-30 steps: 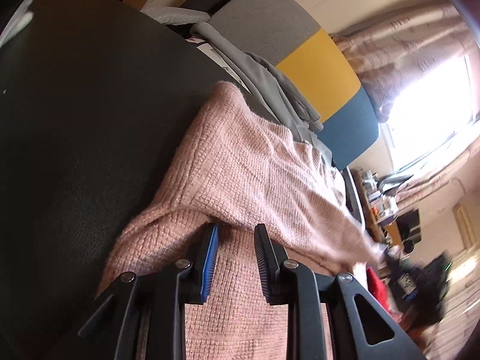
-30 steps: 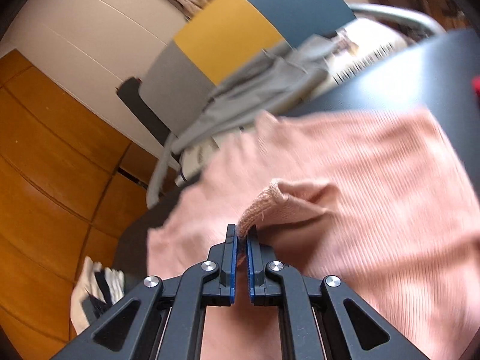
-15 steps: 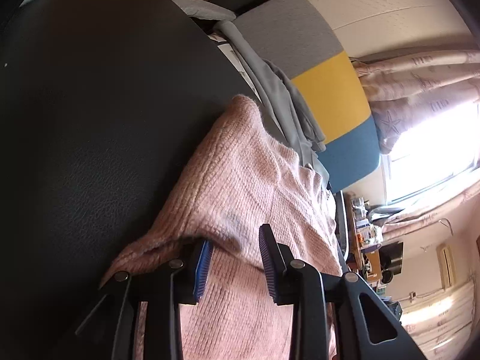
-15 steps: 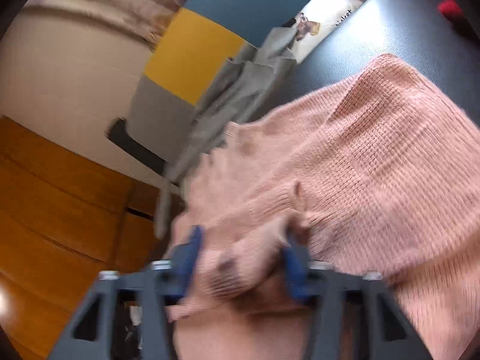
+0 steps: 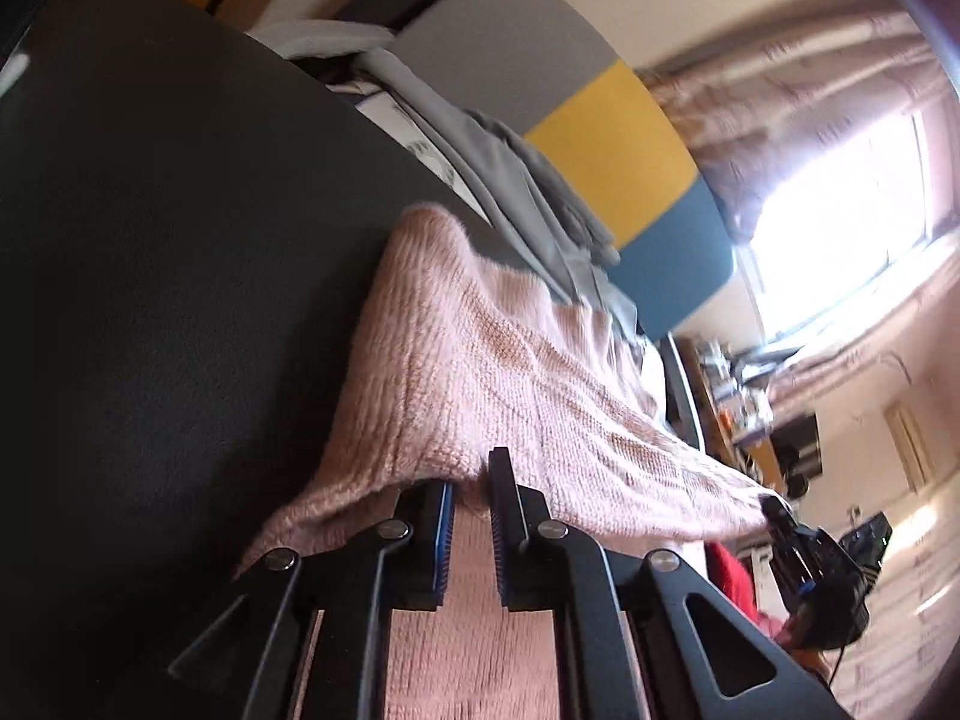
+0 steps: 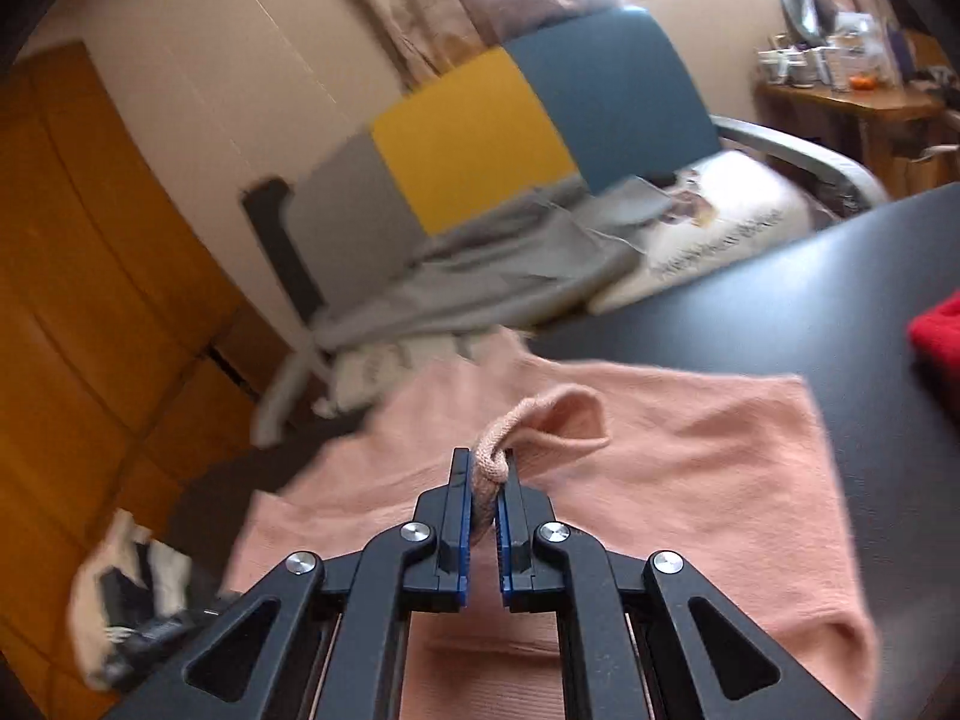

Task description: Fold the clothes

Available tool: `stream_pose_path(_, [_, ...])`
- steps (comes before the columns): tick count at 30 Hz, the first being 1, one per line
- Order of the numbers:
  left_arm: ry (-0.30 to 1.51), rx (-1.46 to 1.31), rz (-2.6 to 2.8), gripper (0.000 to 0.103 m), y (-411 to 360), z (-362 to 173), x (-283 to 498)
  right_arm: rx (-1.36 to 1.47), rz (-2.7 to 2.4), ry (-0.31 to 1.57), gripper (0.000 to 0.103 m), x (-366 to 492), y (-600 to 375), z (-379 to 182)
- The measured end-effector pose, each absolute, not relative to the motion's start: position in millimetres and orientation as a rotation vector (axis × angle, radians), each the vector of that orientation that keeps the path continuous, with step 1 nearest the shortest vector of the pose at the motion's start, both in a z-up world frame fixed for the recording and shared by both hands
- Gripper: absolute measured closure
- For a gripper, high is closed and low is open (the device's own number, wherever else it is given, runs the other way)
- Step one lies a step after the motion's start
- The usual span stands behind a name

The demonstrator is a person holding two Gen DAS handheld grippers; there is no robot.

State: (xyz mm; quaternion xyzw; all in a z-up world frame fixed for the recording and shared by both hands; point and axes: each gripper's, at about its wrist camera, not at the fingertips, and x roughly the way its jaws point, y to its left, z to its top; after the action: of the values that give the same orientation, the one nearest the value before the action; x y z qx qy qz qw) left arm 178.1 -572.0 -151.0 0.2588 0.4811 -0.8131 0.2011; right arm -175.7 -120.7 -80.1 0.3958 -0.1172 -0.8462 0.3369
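The pink knitted sweater [image 6: 690, 480] lies spread on the black tabletop [image 6: 810, 300], its far end reaching the tabletop's far edge near the chair. The right tongs [image 6: 483, 480] are nearly closed and clamp a rolled fold of the sweater's ribbed edge between the blue pads; the pinched fold rises above the flat fabric beneath it. In the left wrist view the same pink knitted sweater [image 5: 468, 360] drapes up from the black tabletop [image 5: 150, 240] toward the left tongs [image 5: 471, 480]. A raised edge of the knit sits in the narrow gap between their blue pads and partly covers the left pad; whether the pads press the fabric cannot be told. At the right of that view the right tongs [image 5: 774, 507] hold the far part of the lifted edge.

A red fabric item [image 6: 939, 336] lies on the tabletop near its right edge, apart from the sweater. Beyond the far edge stands a chair with a grey, yellow and blue back [image 6: 510, 114], with a grey garment [image 6: 480, 264] draped across its seat and a white printed cushion [image 6: 720, 228] beside it. Orange wooden panels [image 6: 78, 276] cover the wall at the left. A bright window with patterned curtains [image 5: 840, 192] lights the room. Both views show motion blur.
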Motion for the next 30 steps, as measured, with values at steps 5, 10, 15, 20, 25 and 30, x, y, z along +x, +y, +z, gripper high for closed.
stream_pose_path(5, [1.313,0.834,-2.237,0.094,-564.9,-164.1,176.7,1.196,-2.206,-0.309,0.096,-186.5,-112.6,-128.6])
stream_pose_path(10, [1.245,0.91,-2.272,0.094,-557.6,-158.2,177.7,1.227,-2.233,-0.294,0.095,-188.6,-109.4,-140.8])
stream_pose_path(15, [1.191,0.917,-2.326,0.093,-548.9,-140.0,187.9,1.252,-2.237,-0.302,0.094,-183.9,-100.3,-143.8])
stream_pose_path(20, [1.124,0.891,-2.378,0.088,-543.0,-119.4,188.1,1.283,-2.252,-0.318,0.093,-179.4,-89.2,-144.0])
stream_pose_path(25, [1.089,0.911,-2.403,0.088,-545.2,-112.6,177.9,1.294,-2.284,-0.317,0.094,-174.7,-79.3,-140.6])
stream_pose_path(30, [1.004,0.929,-2.423,0.084,-541.7,-110.4,170.7,1.13,-2.325,-0.206,0.076,-165.2,-95.4,-109.2])
